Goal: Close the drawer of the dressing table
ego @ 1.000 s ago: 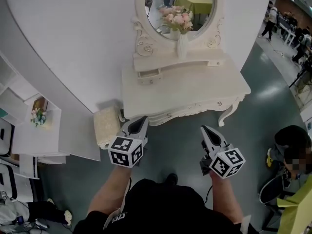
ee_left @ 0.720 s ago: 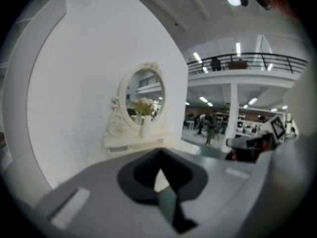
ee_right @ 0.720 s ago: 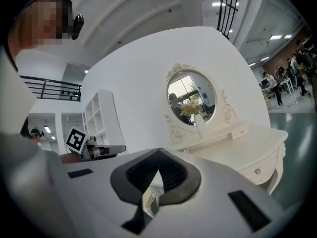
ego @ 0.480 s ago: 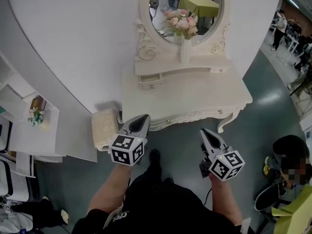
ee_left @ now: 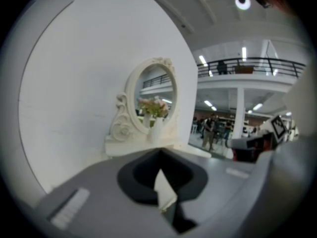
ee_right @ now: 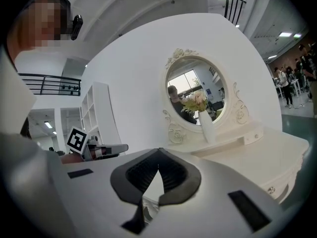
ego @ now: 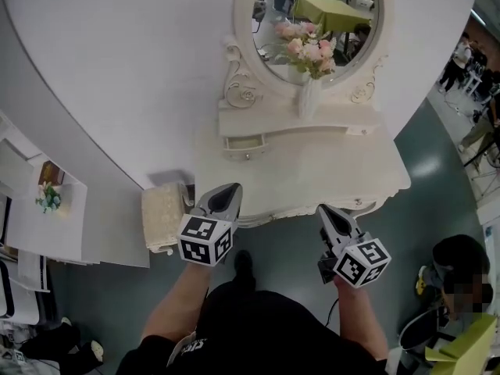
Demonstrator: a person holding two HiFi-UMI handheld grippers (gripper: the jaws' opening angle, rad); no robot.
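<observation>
The white dressing table (ego: 312,170) stands against the curved wall, with an oval mirror (ego: 312,22) and a vase of pink flowers (ego: 309,96) on its raised shelf. At the shelf's left end a small drawer (ego: 244,144) sticks out a little. My left gripper (ego: 231,187) is shut and empty, its tip at the table's front edge, well short of the drawer. Level with it on the right, my right gripper (ego: 323,209) also has its jaws together and holds nothing. In the left gripper view the left gripper (ee_left: 159,170) points toward the mirror; in the right gripper view so does the right gripper (ee_right: 158,166).
A beige cushioned stool (ego: 162,213) sits just left of the table, close to my left gripper. White shelving (ego: 47,209) lines the far left. A seated person (ego: 461,264) is at the lower right, and more people stand at the far right.
Both grippers have moved forward toward the dressing table. Their tips, short of the table a second ago, now reach its front edge. Their jaws stayed together.
</observation>
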